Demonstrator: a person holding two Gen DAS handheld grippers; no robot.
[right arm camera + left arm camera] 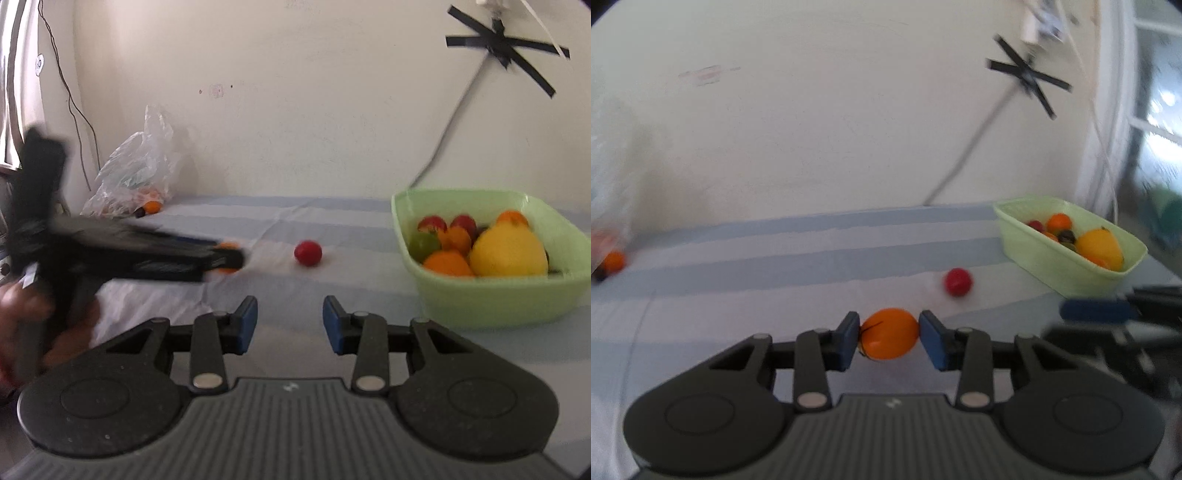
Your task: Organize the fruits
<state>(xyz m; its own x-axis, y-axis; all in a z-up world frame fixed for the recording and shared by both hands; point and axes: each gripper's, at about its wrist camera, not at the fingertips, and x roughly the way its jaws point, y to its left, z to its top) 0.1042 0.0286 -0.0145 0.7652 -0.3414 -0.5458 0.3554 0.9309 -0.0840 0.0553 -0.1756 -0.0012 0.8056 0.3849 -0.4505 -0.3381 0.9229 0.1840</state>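
Note:
In the left wrist view a small orange fruit (889, 334) sits on the striped blue-and-white cloth between the blue pads of my left gripper (889, 338), and both pads touch its sides. From the right wrist view that left gripper (229, 258) is a dark blur at the left. A small red fruit (957, 281) (308, 253) lies loose on the cloth beyond it. A light green tub (1071, 273) (498, 302) at the right holds a big yellow fruit, oranges and small red fruits. My right gripper (290, 325) stands open over bare cloth, left of the tub.
A crumpled clear plastic bag (136, 166) lies at the back left by the wall, with another small orange (153, 206) (614, 261) at its mouth. A person's hand (22, 314) holds the left gripper. A cable taped to the wall (502, 40) drops behind the tub.

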